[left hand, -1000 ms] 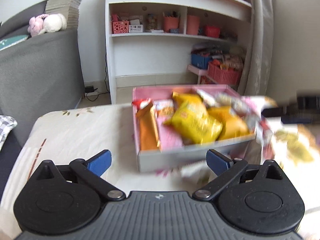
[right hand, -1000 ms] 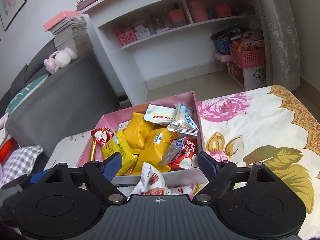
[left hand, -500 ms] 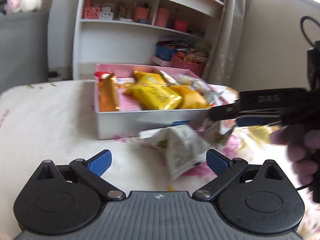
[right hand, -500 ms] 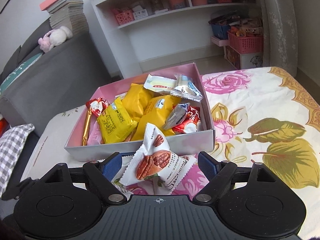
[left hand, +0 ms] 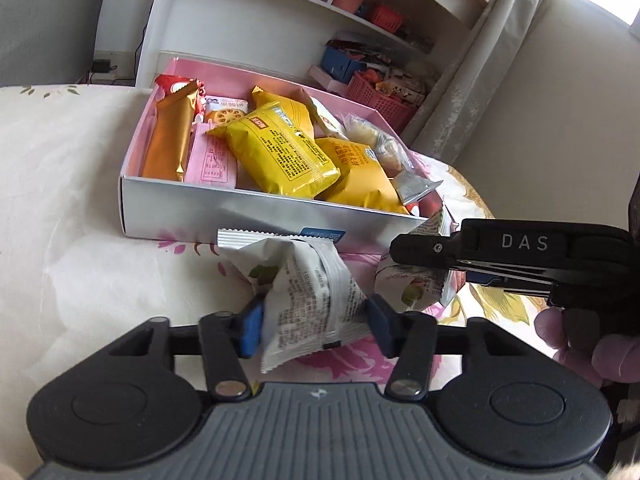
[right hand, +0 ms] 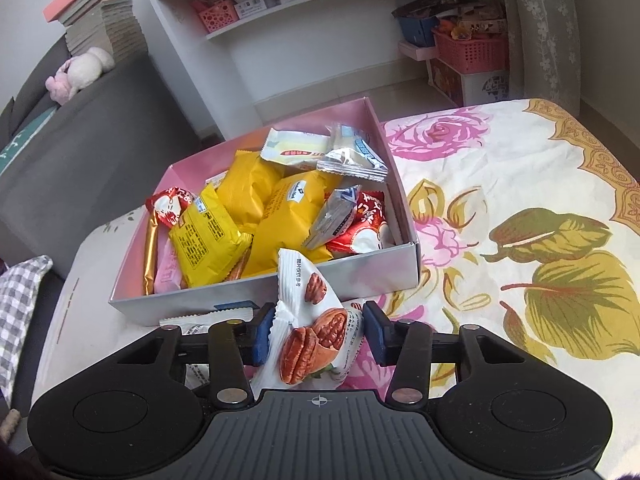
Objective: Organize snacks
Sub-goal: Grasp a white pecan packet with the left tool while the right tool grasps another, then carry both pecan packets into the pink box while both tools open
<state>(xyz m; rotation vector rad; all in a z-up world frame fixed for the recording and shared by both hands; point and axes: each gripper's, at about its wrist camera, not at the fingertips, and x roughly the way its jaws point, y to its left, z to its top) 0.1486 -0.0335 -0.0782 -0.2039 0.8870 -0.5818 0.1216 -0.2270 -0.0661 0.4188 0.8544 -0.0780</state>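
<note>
A pink-lined box (left hand: pixel 256 216) (right hand: pixel 360 276) on the floral cloth holds several snack packs: yellow bags (left hand: pixel 280 152) (right hand: pixel 204 236), an orange bar (left hand: pixel 168 136), red and silver packs (right hand: pixel 352 220). My left gripper (left hand: pixel 314 326) is shut on a white snack pack (left hand: pixel 308 292) just in front of the box's near wall. My right gripper (right hand: pixel 318 334) is shut on a white pecan pack (right hand: pixel 316 328) at the same wall, and shows from the side in the left wrist view (left hand: pixel 424 264), close to the right of the left pack.
The table (right hand: pixel 520 200) carries a cream cloth with pink roses and green leaves. A white shelf unit (right hand: pixel 304 12) with pink baskets stands behind. A grey sofa (right hand: pixel 80 128) is at the left, a curtain (left hand: pixel 492 60) at the right.
Both grippers have closed from wide open onto a white pack each. The left gripper swung right and nearer the box front; the right one dropped lower toward the pecan pack.
</note>
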